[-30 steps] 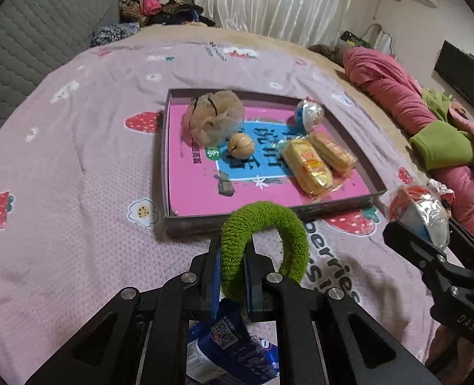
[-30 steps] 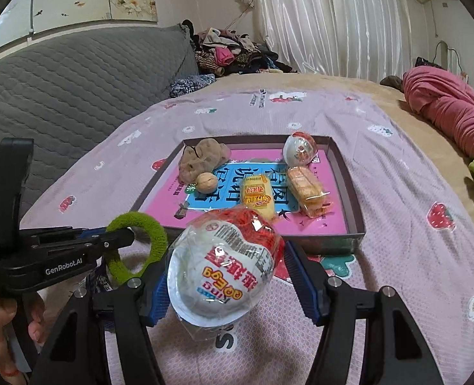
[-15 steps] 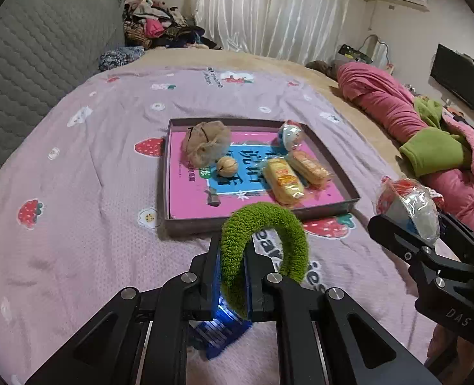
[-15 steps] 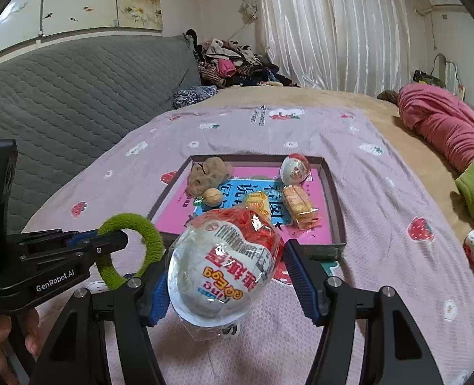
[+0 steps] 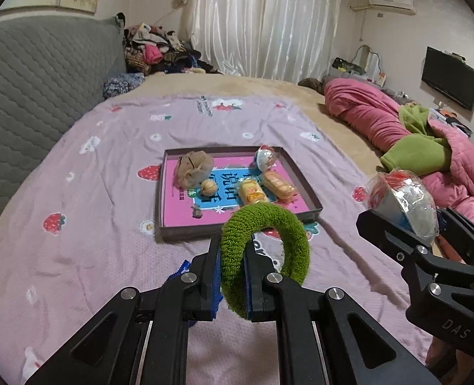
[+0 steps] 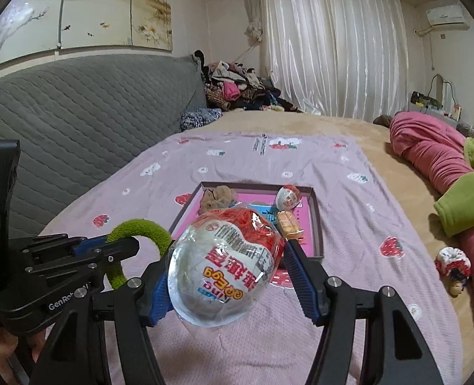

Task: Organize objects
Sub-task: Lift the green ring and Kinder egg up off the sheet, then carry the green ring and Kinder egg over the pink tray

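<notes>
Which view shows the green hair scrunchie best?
Left wrist view: the green hair scrunchie fills the foreground as a nearly whole loop, pinched in the left hand-held gripper. The right wrist view shows only an arc at the left, partly hidden by that gripper's fingers.

Green fuzzy hair ring (image 5: 264,243) stood upright, pinched at left edge, raised above pink bedsheet. Plastic-wrapped red-white toy egg (image 6: 225,268) held tilted, label upside down, above bedsheet. Shallow box tray (image 5: 304,181) lay farther back.
</notes>
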A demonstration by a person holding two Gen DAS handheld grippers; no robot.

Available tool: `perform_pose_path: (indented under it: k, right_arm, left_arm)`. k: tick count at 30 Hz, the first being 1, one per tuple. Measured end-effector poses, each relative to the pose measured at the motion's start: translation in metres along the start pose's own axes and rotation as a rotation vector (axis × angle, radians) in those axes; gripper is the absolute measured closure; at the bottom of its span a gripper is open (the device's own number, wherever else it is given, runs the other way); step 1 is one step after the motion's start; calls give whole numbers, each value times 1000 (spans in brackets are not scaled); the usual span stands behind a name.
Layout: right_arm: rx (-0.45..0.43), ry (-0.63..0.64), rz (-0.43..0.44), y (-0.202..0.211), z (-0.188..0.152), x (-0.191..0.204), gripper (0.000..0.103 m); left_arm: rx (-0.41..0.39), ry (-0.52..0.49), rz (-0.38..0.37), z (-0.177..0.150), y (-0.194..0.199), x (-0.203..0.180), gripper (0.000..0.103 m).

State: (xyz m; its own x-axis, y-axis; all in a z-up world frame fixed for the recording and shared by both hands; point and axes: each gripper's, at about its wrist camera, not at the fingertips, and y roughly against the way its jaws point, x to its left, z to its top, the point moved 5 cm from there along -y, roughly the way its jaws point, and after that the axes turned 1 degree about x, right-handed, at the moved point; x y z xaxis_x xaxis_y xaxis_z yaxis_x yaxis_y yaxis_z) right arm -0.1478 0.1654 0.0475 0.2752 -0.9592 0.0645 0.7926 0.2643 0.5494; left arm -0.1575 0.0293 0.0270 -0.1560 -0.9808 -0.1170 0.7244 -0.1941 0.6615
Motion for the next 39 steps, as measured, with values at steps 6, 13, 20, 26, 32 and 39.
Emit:
perform_pose_path:
  k: [6,13,20,26,32,39]
  right_arm:
    - [-34,3,-6,34,5,-1,39]
    - [-64,23,-23,64,13,-5,39]
    - [-91,22,-51,86,27,-17,39]
    - [-110,25,-45,91,42,-18,39]
    - [-133,33,-28,88,62,-13,39]
    - [-156,60,-20,72,89,-2,39]
  left_arm:
    - [-19,-10,4,-4,30,-16,92]
    - [-66,-26,15,5,63,-27,92]
    - [-103,-36,24,18,87,-29,92]
    - [-128,-44,39,37,95,-24,92]
    - [-148,-40,58,62,95,-13,92]
    - [-178,-35,67,86,85,-3,92]
